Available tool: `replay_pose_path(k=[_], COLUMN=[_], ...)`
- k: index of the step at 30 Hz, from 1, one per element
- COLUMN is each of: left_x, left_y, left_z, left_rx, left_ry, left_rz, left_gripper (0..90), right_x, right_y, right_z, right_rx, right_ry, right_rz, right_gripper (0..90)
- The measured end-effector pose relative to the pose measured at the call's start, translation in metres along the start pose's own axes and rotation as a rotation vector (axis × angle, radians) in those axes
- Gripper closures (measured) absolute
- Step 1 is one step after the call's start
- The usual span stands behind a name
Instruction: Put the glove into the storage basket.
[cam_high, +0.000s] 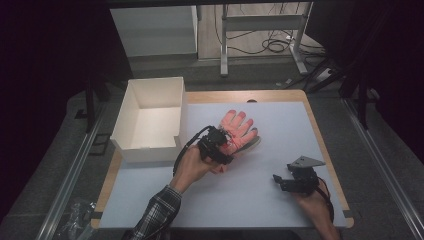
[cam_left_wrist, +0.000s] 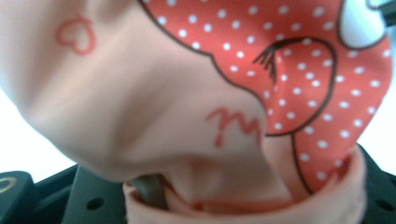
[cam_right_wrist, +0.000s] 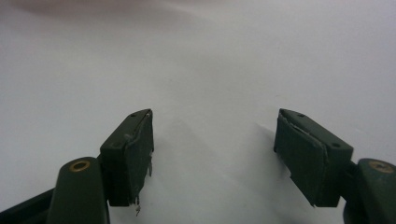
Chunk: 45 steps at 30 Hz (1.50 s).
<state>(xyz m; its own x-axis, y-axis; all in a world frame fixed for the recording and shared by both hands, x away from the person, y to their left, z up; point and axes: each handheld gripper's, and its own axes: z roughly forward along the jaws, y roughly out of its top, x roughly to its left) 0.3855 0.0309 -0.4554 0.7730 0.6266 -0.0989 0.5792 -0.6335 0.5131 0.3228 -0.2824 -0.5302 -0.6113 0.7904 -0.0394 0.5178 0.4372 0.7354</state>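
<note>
- Table (cam_high: 250, 195), pale blue top with a wooden rim.
- White box (cam_high: 150, 122), open-topped, at the table's far left corner.
- Pink glove (cam_high: 239, 127) with a red dotted print, fingers spread, on the table just right of the box, cuff end bunched up.
- Left tool (cam_high: 225, 147) clamped tight on the glove's cuff.
- Right tool (cam_high: 284, 181) low over bare table at near right, well apart from the glove, jaws spread wide, holding nothing.
</note>
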Motion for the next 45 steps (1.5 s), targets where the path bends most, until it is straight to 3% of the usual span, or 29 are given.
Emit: replay_pose_path(k=[10, 19, 27, 33, 43, 45], left_x=[0.013, 0.025, 0.044, 0.06, 0.086, 0.094], left_y=[0.024, 0.035, 0.042, 0.047, 0.041, 0.037], left_z=[-0.022, -0.039, -0.061, -0.082, -0.103, -0.109], left_rx=[-0.026, -0.027, -0.042, -0.036, -0.043, -0.041], left_ry=[0.037, 0.062, 0.086, 0.155, 0.222, 0.267], left_rz=[-0.043, -0.067, -0.129, -0.163, -0.237, -0.252], left_gripper=[42.3, 42.2, 42.1, 41.6, 40.9, 40.6], right_x=[0.0, 0.0, 0.0, 0.0, 0.0, 0.0], right_y=[0.0, 0.0, 0.0, 0.0, 0.0, 0.0], right_z=[0.0, 0.0, 0.0, 0.0, 0.0, 0.0], right_rx=[-0.002, -0.002, -0.003, -0.002, -0.002, -0.002], right_ry=[-0.001, 0.001, 0.001, 0.002, 0.002, 0.002], right_rz=[-0.001, 0.0, -0.001, 0.0, -0.001, -0.001], right_gripper=[28.5, 28.5, 28.5, 28.5, 28.3, 28.3])
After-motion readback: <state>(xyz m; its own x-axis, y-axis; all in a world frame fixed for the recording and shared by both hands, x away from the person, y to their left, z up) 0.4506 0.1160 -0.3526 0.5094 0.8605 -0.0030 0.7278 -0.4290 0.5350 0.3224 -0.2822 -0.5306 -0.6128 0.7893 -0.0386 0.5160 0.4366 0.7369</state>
